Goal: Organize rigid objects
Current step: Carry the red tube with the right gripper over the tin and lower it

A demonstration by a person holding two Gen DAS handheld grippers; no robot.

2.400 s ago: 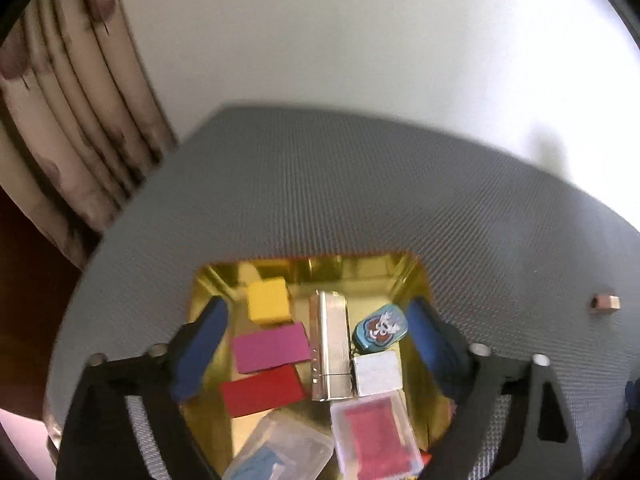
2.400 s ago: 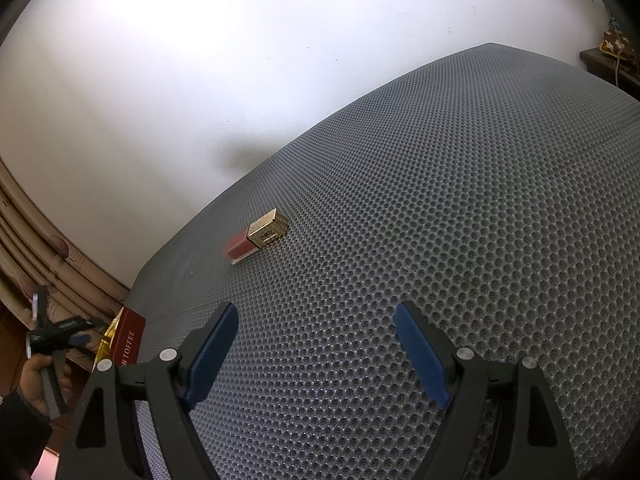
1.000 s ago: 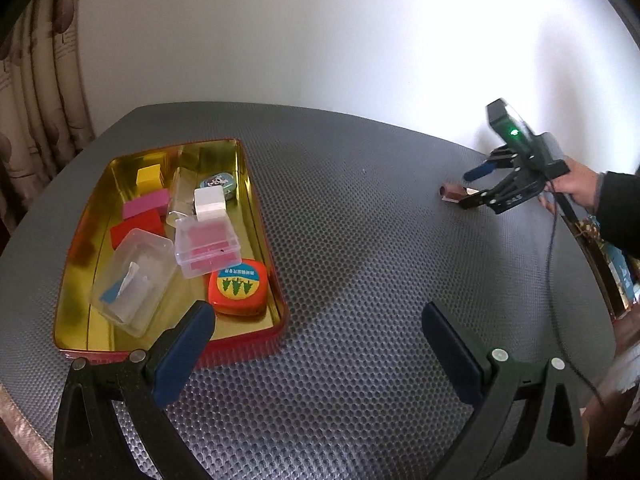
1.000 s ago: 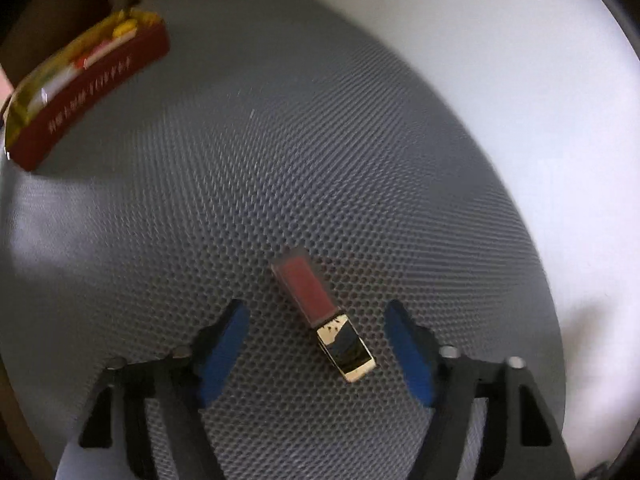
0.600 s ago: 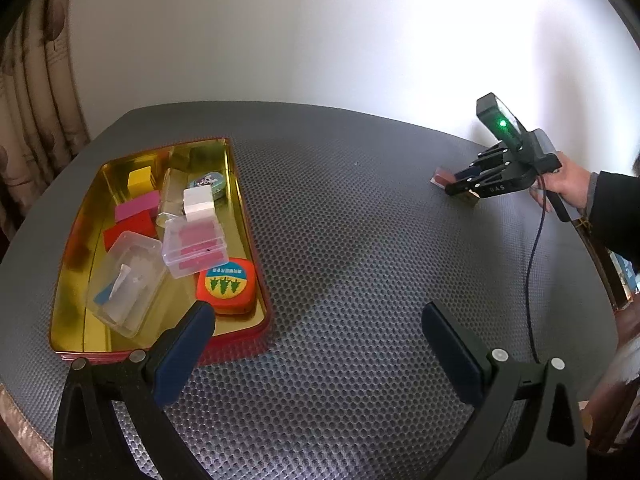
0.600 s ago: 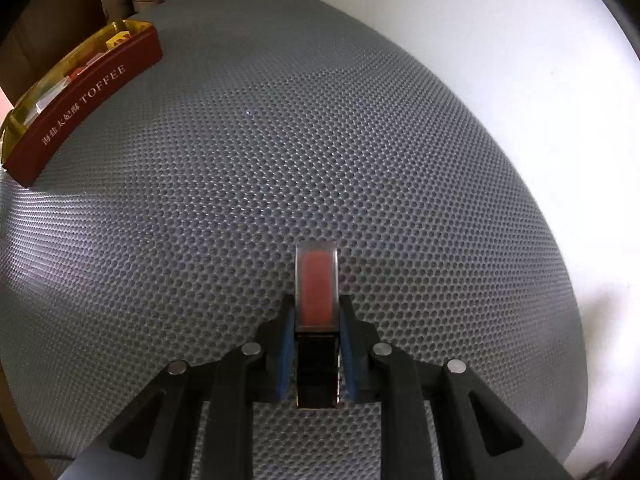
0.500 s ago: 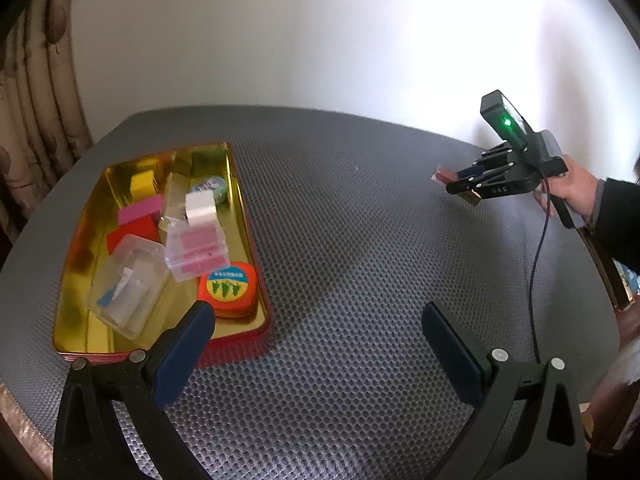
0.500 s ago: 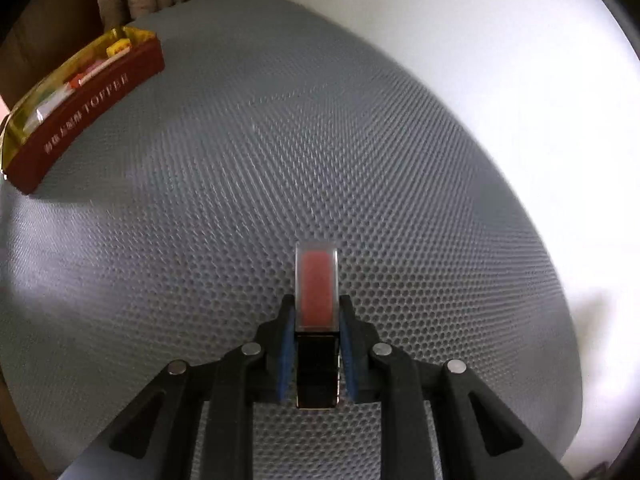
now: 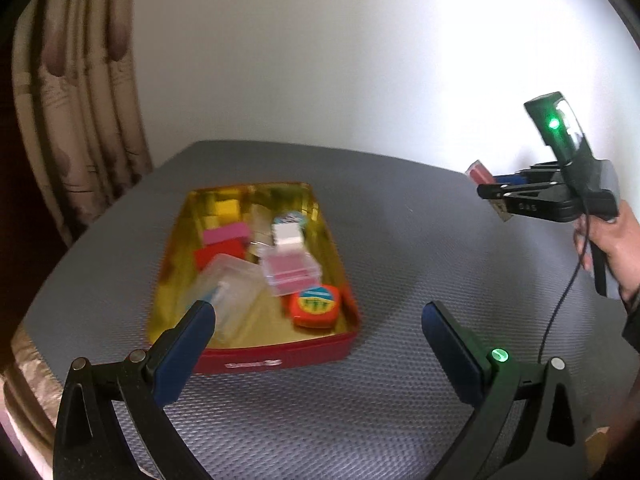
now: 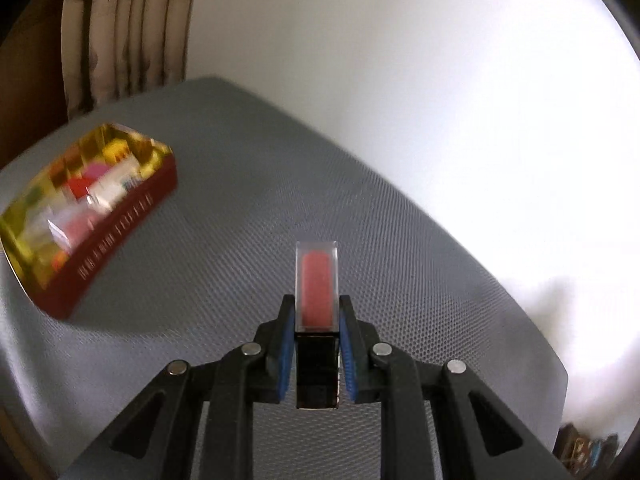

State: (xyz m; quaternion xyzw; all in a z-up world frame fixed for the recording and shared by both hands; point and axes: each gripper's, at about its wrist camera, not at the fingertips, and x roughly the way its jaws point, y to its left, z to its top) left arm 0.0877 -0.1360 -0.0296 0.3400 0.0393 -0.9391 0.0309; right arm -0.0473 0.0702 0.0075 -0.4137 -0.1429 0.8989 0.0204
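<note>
Lipstick (image 10: 316,288), just one, sits pinched in the right gripper (image 10: 316,344), lifted clear of the grey mat (image 10: 240,240) on the right. One red tin (image 9: 280,356) at left holds about eight small items. Left gripper (image 9: 320,356) hovers near it, jaws wide and bare.

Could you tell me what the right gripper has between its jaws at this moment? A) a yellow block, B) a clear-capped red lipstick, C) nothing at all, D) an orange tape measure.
B: the right gripper is shut on the lipstick, its clear red end sticking out past the jaws, above the grey mat.
</note>
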